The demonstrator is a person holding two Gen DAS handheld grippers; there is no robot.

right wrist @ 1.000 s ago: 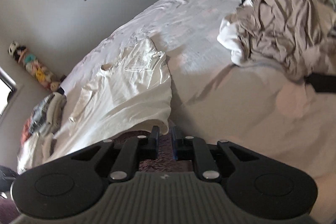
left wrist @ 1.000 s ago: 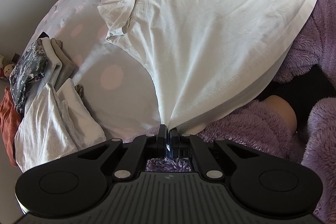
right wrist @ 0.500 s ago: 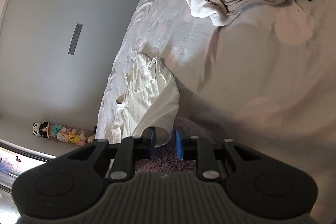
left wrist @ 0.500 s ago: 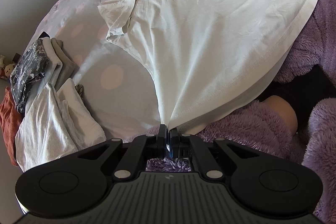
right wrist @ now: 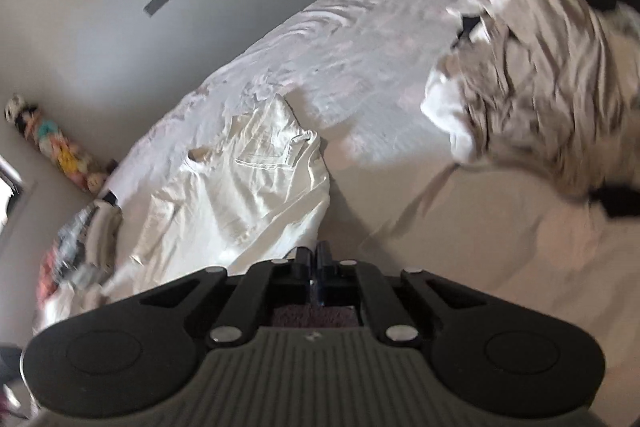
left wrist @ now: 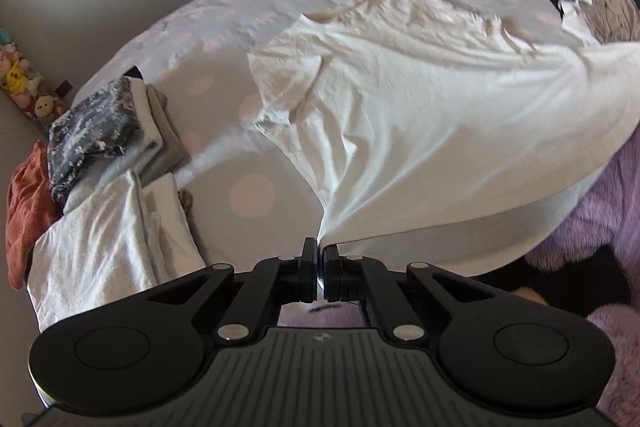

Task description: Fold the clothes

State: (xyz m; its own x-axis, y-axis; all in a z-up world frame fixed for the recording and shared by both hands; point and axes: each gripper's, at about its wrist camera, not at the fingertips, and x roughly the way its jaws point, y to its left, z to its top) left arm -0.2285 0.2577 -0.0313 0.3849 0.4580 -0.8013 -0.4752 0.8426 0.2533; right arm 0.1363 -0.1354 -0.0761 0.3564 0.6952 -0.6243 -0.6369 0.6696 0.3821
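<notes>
- The left gripper (left wrist: 319,269) is clenched on a bottom corner of the white shirt (left wrist: 420,115). The cloth fans out tight from the pinched tips, so the corner is held up off the bed (left wrist: 248,203). A hem corner makes a clean handle for carrying that edge over in a fold.
- The right gripper (right wrist: 316,267) has its jaws pressed together. The shirt's other hem edge (right wrist: 248,211) runs right down to its tips, so it probably pinches that corner. The cloth between the pads is too hidden and blurred to be sure.
- With both bottom corners taken, the hem hangs as one straight line between the two hands. My guess is that the next step brings the hem up toward the collar.
- The shirt lies front up in the middle of the bed. Its collar (right wrist: 280,155) and far sleeve are still flat on the sheet, which anchors the top while the bottom lifts.
- A purple fleece (left wrist: 592,211) lies under the hem at the near right.
- To the left, folded pieces form a stack (left wrist: 104,163) at the bed's edge, kept clear of the working space.
- Far right, an unfolded grey heap (right wrist: 552,99) waits its turn.
</notes>
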